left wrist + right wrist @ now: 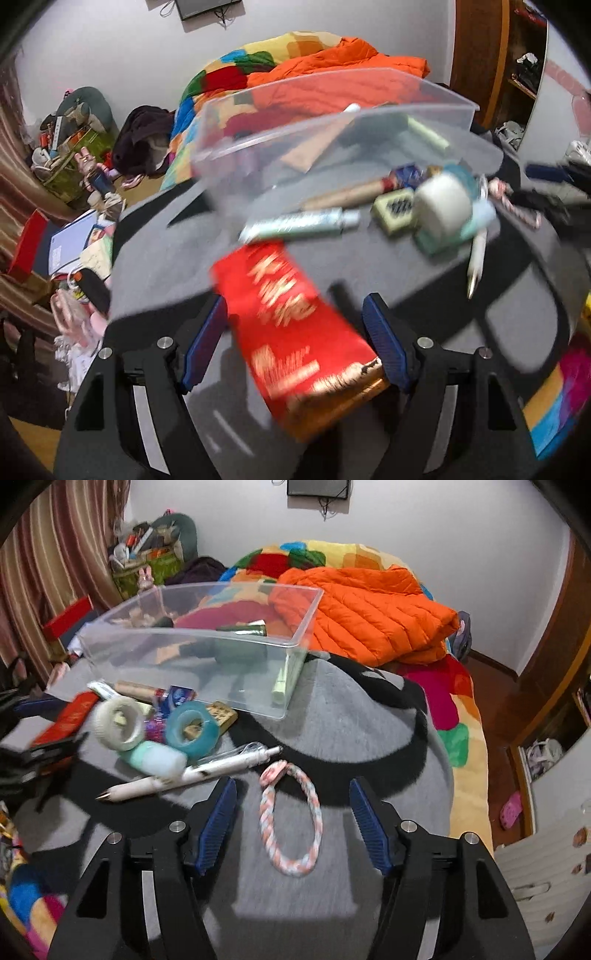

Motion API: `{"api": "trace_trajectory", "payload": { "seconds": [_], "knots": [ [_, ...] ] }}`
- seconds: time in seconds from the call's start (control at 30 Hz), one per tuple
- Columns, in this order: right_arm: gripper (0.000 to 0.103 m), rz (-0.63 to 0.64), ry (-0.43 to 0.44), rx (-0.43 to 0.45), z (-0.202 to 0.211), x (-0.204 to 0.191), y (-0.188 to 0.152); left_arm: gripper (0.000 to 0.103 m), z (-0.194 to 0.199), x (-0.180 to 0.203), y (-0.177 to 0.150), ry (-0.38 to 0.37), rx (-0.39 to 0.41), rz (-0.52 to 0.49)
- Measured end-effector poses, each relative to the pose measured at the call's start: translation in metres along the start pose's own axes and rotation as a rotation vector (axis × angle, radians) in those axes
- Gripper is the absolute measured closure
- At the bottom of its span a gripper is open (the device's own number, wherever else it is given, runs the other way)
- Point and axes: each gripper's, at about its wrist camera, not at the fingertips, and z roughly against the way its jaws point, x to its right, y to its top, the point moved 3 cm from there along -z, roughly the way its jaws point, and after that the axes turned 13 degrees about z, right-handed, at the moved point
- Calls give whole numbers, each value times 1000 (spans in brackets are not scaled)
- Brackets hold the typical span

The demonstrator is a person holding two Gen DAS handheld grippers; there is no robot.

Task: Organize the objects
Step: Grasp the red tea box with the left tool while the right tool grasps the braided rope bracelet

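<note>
A red box with gold lettering (291,325) lies on the grey cloth between the open fingers of my left gripper (295,310); whether the pads touch it I cannot tell. It also shows in the right wrist view (70,716). My right gripper (293,794) is open around a pink and white braided loop (291,819) lying on the cloth. A clear plastic bin (207,646) stands behind a pile of small items: a white tape roll (118,723), a teal tape roll (192,731), a white pen (192,771) and a tube (303,225).
The grey and black cloth (351,716) covers a bed. An orange quilted jacket (369,613) and a colourful blanket (458,701) lie behind the bin. Cluttered bags and boxes (70,155) stand by the striped curtain on the left.
</note>
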Motion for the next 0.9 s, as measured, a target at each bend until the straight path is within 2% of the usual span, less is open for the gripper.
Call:
{"api": "trace_trajectory", "payload": {
  "seconds": [0.1,0.27,0.37,0.53,0.57,0.6,0.63,0.67,0.8,0.9],
  "knots": [
    [43,1,20,-30,-16,1,3,26,8,-18,-23,26,-11,10],
    [43,-9,30,-44,-27,3,3,25,19,-43,-38,-10,-28,89],
    [59,-15,49,-44,-29,3,4,25,16,-43,-36,-29,-24,105],
    [73,-6,68,-39,-30,-1,6,25,3,-37,-23,-64,0,124],
    [78,-4,71,-37,-30,-2,7,26,1,-38,-22,-75,3,134],
    [84,-3,73,-36,-30,-3,8,34,0,-40,-21,-95,9,150],
    [87,-4,71,-35,-30,-4,8,37,1,-41,-20,-105,16,161],
    [88,-3,68,-34,-30,-5,8,47,3,-43,-20,-107,24,167],
    [89,-6,64,-25,-24,-8,5,48,12,-52,-28,-125,42,203],
    [89,-20,70,-13,-17,-9,2,48,22,-57,-36,-107,56,217]
  ]
}}
